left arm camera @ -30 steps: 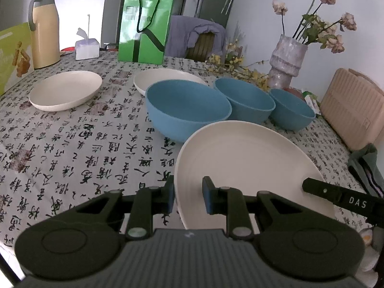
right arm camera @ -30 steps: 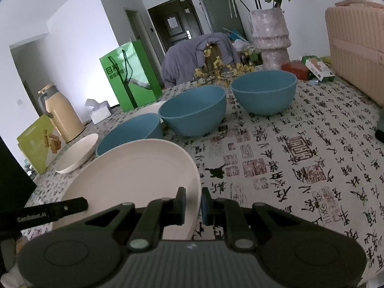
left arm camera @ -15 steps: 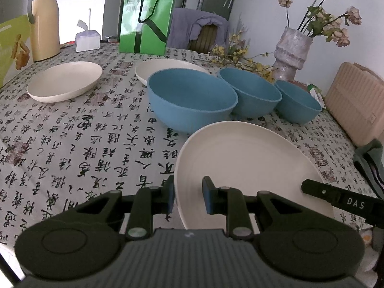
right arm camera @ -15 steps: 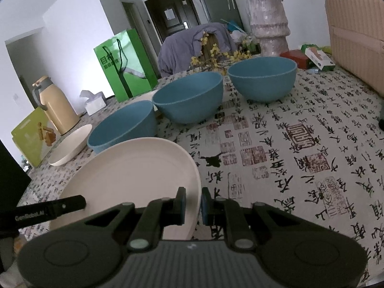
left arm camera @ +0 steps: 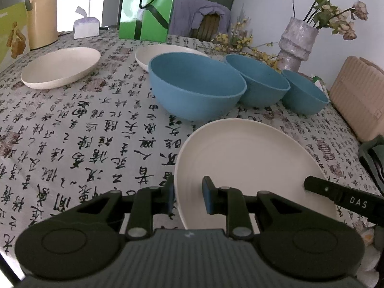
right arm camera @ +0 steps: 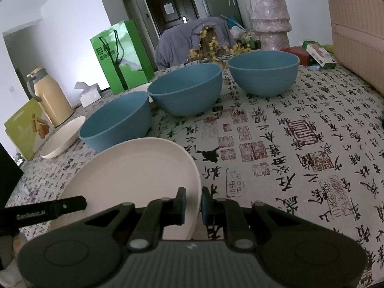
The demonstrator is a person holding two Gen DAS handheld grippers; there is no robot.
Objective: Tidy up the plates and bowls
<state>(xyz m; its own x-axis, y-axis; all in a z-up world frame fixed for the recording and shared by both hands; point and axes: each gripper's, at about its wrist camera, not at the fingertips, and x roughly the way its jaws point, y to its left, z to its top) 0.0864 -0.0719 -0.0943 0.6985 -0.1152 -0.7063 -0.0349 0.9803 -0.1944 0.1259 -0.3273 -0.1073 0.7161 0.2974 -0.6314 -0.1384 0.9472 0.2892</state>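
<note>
A cream plate (left arm camera: 252, 165) is held above the table by both grippers. My left gripper (left arm camera: 188, 198) is shut on its left rim. My right gripper (right arm camera: 192, 202) is shut on its right rim; the plate also shows in the right wrist view (right arm camera: 134, 175). Three blue bowls stand in a row behind it: a large one (left arm camera: 196, 91), a middle one (left arm camera: 259, 81) and a small one (left arm camera: 304, 93). Two more cream plates lie further back, one at the left (left arm camera: 60, 68) and one behind the large bowl (left arm camera: 163, 51).
A patterned tablecloth (left arm camera: 84, 132) covers the table. At the back stand a thermos (left arm camera: 40, 12), a tissue box (left arm camera: 86, 26), a green bag (left arm camera: 148, 7) and a vase of flowers (left arm camera: 297, 45). A beige case (left arm camera: 360, 96) is at the right edge.
Both grippers have come forward and lower with the plate, so the bowls look nearer. The grip on the plate is the same.
</note>
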